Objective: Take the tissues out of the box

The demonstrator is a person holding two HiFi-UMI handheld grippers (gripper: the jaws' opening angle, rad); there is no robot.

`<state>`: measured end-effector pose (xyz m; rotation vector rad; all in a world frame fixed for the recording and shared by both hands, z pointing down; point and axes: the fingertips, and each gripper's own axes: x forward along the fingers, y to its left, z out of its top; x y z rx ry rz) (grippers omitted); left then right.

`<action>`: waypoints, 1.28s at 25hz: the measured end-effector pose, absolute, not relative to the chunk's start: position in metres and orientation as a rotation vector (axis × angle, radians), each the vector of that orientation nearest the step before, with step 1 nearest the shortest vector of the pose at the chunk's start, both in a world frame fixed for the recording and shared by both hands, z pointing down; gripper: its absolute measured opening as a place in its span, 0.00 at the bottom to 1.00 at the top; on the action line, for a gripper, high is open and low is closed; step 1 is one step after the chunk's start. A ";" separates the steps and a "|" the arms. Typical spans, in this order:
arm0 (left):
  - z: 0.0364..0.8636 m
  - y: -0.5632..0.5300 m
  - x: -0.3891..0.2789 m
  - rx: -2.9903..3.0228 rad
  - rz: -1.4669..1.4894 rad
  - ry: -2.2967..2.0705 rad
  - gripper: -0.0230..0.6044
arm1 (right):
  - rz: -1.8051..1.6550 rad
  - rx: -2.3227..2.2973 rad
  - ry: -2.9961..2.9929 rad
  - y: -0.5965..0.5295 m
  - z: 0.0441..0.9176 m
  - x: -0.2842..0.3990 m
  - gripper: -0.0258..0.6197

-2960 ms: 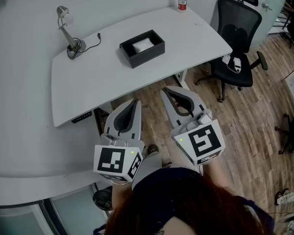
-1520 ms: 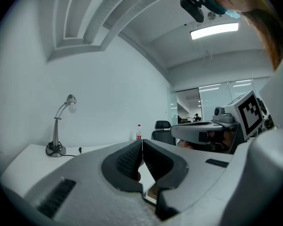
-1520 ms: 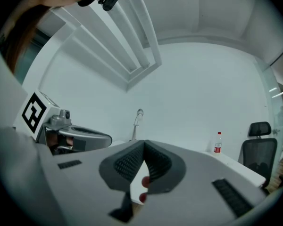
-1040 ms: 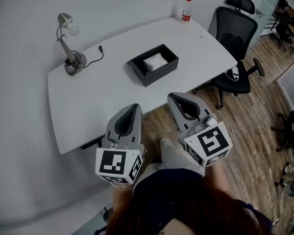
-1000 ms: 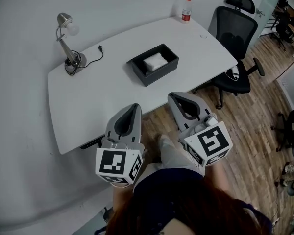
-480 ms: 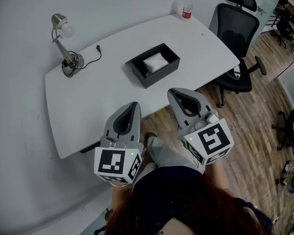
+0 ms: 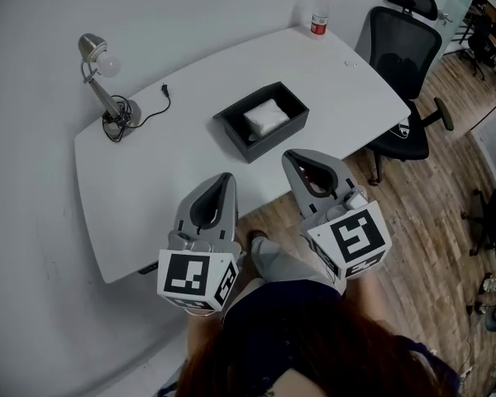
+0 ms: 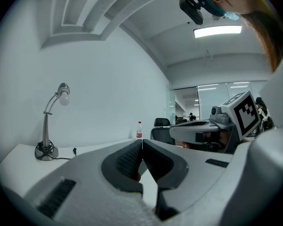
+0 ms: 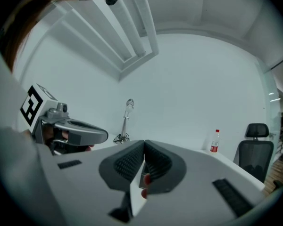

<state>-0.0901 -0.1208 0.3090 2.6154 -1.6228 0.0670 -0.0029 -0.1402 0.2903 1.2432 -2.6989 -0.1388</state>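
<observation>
A black open box (image 7: 261, 121) sits on the white desk (image 7: 149, 172), with a white stack of tissues (image 7: 267, 117) inside it. My left gripper (image 7: 226, 177) is shut and empty, held over the desk's near edge, short of the box. My right gripper (image 7: 291, 154) is shut and empty too, with its tip just in front of the box's near side. In the left gripper view the jaws (image 8: 142, 142) meet at the tip, and in the right gripper view the jaws (image 9: 144, 142) do the same. Both grippers point level toward the desk.
A desk lamp (image 7: 102, 89) with its cable stands at the desk's far left. A bottle with a red cap (image 7: 319, 13) is at the far right corner. A black office chair (image 7: 413, 52) stands right of the desk on the wooden floor.
Both grippers have come closer to the desk, and the box now lies nearer the right gripper's tip. The jaws stayed shut.
</observation>
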 end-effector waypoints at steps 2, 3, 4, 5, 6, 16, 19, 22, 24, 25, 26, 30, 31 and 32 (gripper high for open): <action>0.309 -0.129 -0.091 2.619 0.071 -1.617 0.08 | -0.139 1.237 -2.691 -0.147 0.292 -0.005 0.07; 0.309 -0.132 -0.091 2.620 0.073 -1.614 0.08 | -0.138 1.235 -2.687 -0.151 0.292 -0.006 0.07; 0.309 -0.136 -0.092 2.622 0.074 -1.612 0.08 | -0.136 1.235 -2.682 -0.155 0.293 -0.007 0.07; 0.309 -0.139 -0.092 2.622 0.074 -1.609 0.08 | -0.133 1.236 -2.678 -0.159 0.294 -0.007 0.07; 0.309 -0.143 -0.093 2.622 0.075 -1.607 0.08 | -0.131 1.235 -2.674 -0.163 0.294 -0.007 0.07; 0.310 -0.177 -0.101 2.615 0.091 -1.597 0.08 | -0.155 1.226 -2.622 -0.204 0.299 -0.013 0.07; 0.312 -0.187 -0.103 2.612 0.098 -1.587 0.08 | -0.160 1.215 -2.603 -0.215 0.302 -0.016 0.07; 0.314 -0.197 -0.104 2.612 0.108 -1.578 0.08 | -0.148 1.208 -2.592 -0.226 0.307 -0.018 0.08; 0.314 -0.203 -0.104 2.614 0.115 -1.573 0.08 | -0.134 1.205 -2.586 -0.233 0.312 -0.018 0.09; 0.314 -0.206 -0.104 2.616 0.118 -1.572 0.08 | -0.128 1.200 -2.580 -0.236 0.315 -0.018 0.10; 0.314 -0.209 -0.103 2.618 0.121 -1.570 0.08 | -0.122 1.193 -2.574 -0.239 0.317 -0.019 0.11; 0.316 -0.222 -0.102 2.620 0.128 -1.551 0.08 | -0.100 1.163 -2.543 -0.251 0.328 -0.021 0.15; 0.317 -0.225 -0.102 2.621 0.129 -1.545 0.08 | -0.096 1.155 -2.534 -0.255 0.331 -0.022 0.16; 0.317 -0.228 -0.101 2.622 0.131 -1.540 0.08 | -0.092 1.146 -2.523 -0.258 0.333 -0.023 0.18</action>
